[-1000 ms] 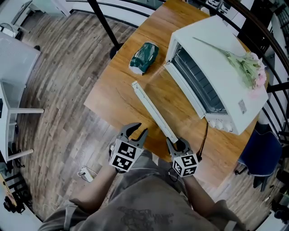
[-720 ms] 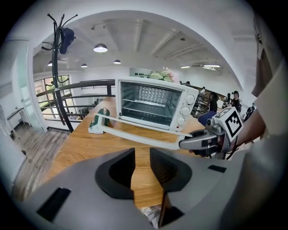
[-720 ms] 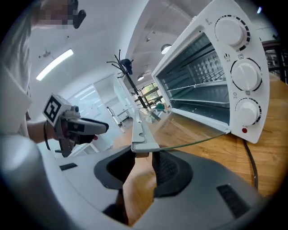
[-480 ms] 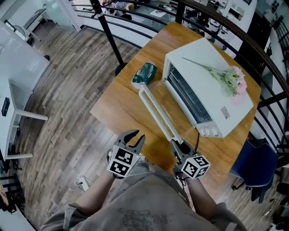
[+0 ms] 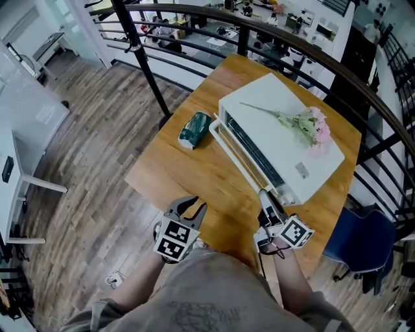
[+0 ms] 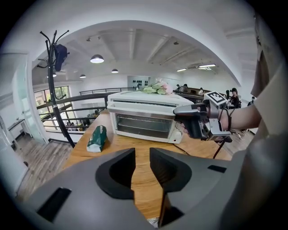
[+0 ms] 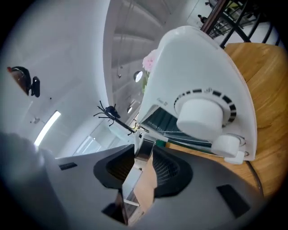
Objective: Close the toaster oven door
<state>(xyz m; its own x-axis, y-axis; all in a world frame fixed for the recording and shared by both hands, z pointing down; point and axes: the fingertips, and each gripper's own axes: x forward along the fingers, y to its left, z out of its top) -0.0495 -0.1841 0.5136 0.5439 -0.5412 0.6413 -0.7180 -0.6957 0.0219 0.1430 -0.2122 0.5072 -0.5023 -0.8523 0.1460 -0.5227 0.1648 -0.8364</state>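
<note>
A white toaster oven (image 5: 285, 152) stands on the wooden table (image 5: 175, 175). Its glass door (image 5: 241, 154) stands almost upright against the front, still a little ajar in the right gripper view. My right gripper (image 5: 266, 198) is at the door's right end, beside the oven's knobs (image 7: 200, 114). The end of the door handle (image 7: 144, 148) fills the gap between its jaws, which are opening. My left gripper (image 5: 194, 207) hovers at the table's near edge, apart from the oven, open with nothing between its fingers (image 6: 118, 168).
A green pouch (image 5: 194, 130) lies left of the oven. Pink flowers (image 5: 301, 122) rest on the oven's top. A dark railing (image 5: 194, 13) curves behind the table, and a blue chair (image 5: 360, 243) stands at the right. A cable (image 7: 252, 175) runs from the oven's corner.
The door has swung up from lying flat open to almost upright. My right gripper went up and toward the oven with it. The left gripper has stayed at the table's edge.
</note>
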